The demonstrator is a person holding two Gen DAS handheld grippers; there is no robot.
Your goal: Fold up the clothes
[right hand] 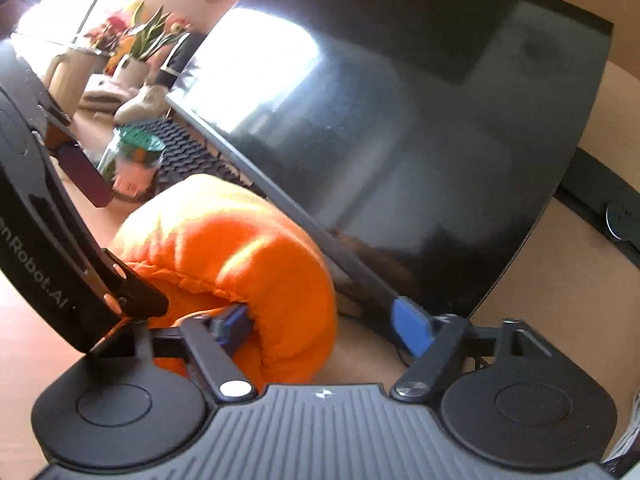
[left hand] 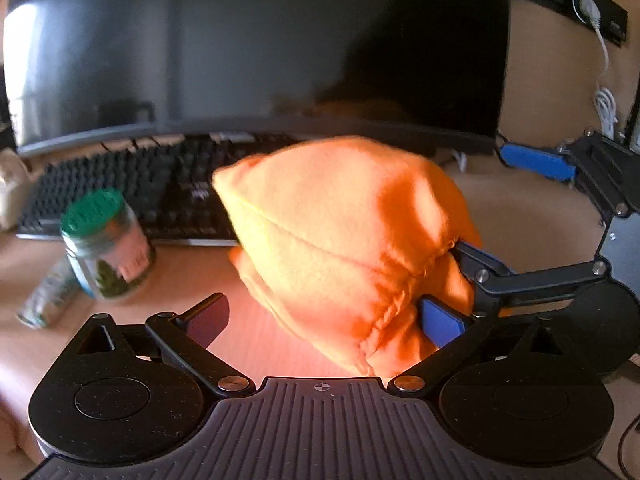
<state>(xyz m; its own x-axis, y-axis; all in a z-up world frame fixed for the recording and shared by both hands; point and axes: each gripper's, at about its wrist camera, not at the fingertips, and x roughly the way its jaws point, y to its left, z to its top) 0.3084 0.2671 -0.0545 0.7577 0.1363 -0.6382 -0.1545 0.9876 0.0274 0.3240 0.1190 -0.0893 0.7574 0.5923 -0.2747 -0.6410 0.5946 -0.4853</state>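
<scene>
An orange fleece garment [left hand: 344,240] hangs bunched above the desk, stretched over gripper fingers. My left gripper [left hand: 324,322] is open: its right blue finger [left hand: 440,320] sits inside the garment's hemmed opening, its left finger [left hand: 208,316] is bare. The right gripper's finger [left hand: 476,260] also pokes into that opening from the right. In the right wrist view the garment [right hand: 240,248] wraps my right gripper's left finger [right hand: 232,328]. My right gripper [right hand: 324,328] is open, its right finger [right hand: 412,328] bare. The left gripper [right hand: 80,216] crosses at the left.
A large dark monitor [left hand: 260,48] stands right behind, with a black keyboard [left hand: 132,188] under it. A glass jar with a green lid [left hand: 104,240] stands at the left on the wooden desk [left hand: 192,276]. Potted plants [right hand: 136,44] sit far left.
</scene>
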